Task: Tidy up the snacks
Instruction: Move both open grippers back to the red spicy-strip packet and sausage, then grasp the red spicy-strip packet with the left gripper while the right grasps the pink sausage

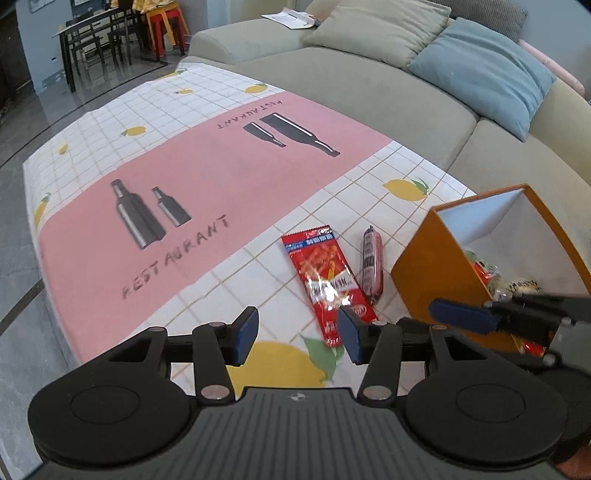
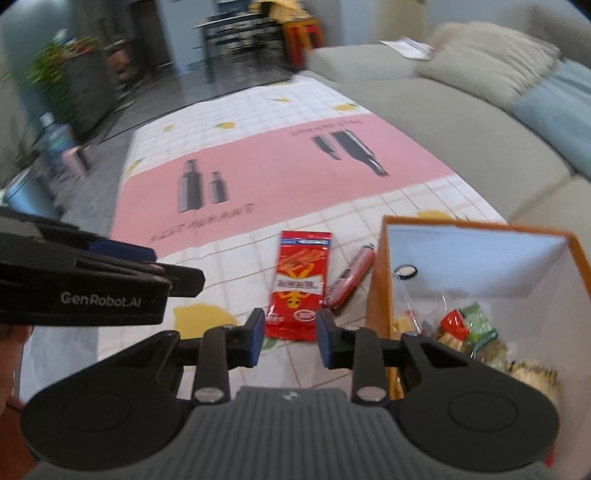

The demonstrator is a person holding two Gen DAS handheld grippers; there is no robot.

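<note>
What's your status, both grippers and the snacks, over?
Left gripper open, empty. Right gripper open, lined up on red packet, not gripping. Sausage beside it; orange box part-filled. Path clear.

Grey-green fabric sofa [image 1: 369, 85] with beige and blue cushions stood behind; dark dining table [image 1: 92, 29], glossy grey tiled floor [image 1: 22, 125].
</note>
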